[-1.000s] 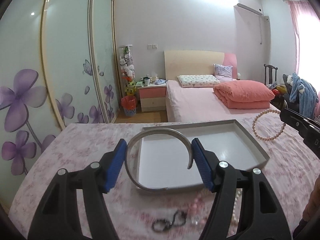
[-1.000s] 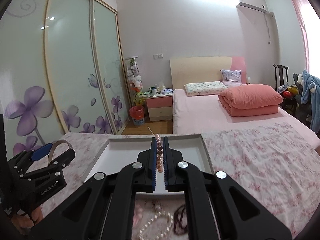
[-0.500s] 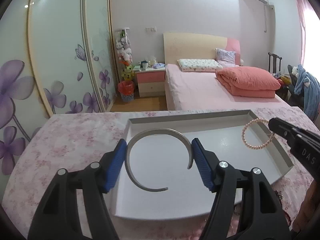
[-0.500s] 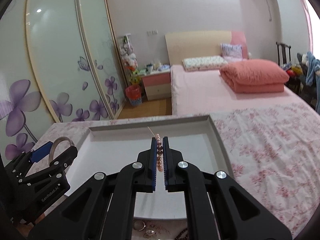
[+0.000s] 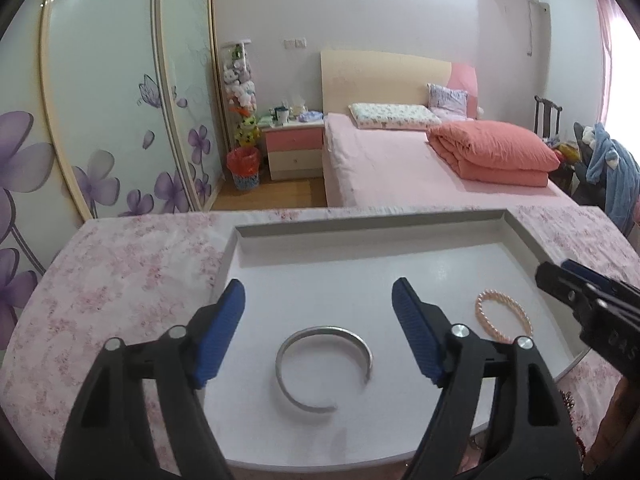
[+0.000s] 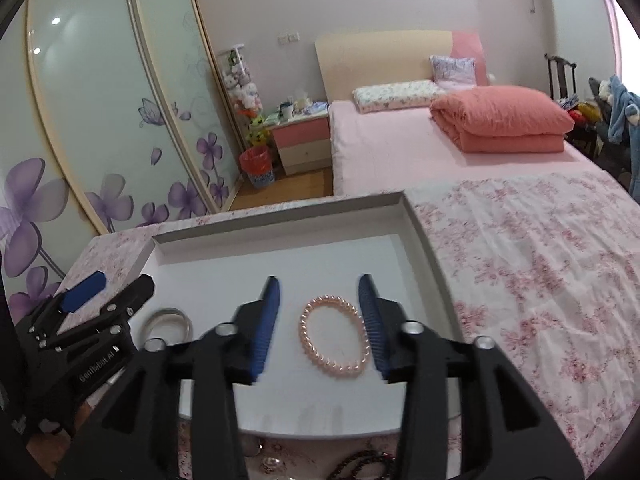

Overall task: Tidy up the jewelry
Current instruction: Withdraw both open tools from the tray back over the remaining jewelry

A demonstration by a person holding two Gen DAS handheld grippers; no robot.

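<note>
Two pieces are lying in the white tray (image 5: 400,224) on the bench: the silver cuff (image 5: 324,364) between the left tool (image 5: 318,328)'s opening jaws, the pearl bracelet (image 6: 334,338) between the right tool (image 6: 320,320)'s, also opening; neither is being touched. Only the right wrist view is showing more loose jewelry (image 6: 360,465) waiting near the tray's front edge, close below the right tool.
</note>
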